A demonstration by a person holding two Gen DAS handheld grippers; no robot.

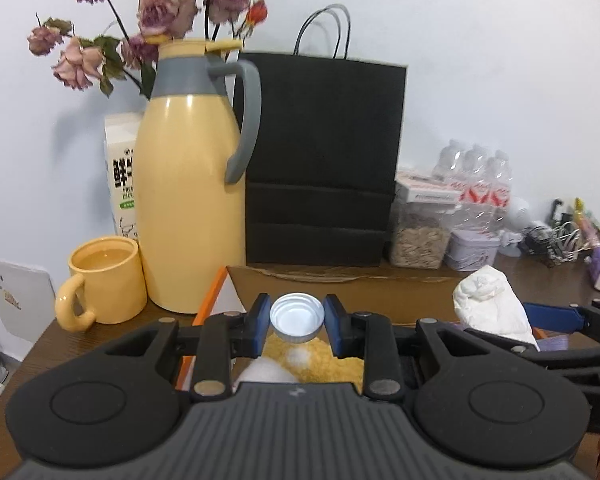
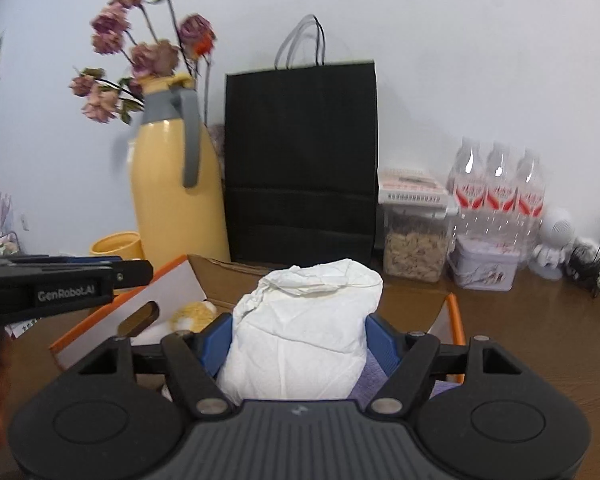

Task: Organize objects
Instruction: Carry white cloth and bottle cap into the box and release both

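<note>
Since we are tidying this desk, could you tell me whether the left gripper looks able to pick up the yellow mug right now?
Probably not yet: the left gripper is shut on a white bottle cap, so its jaws are occupied. The path to the yellow mug itself looks clear.

The flask (image 1: pixel 188 184) is pale yellow with a grey collar and handle, the mug (image 1: pixel 104 280) the same yellow. The paper bag (image 1: pixel 320 160) is black, the bottle cap (image 1: pixel 297 317) white, the roses (image 1: pixel 156 12) dusty mauve (one orange-red), the bottle labels (image 2: pixel 498 198) red and white.
</note>
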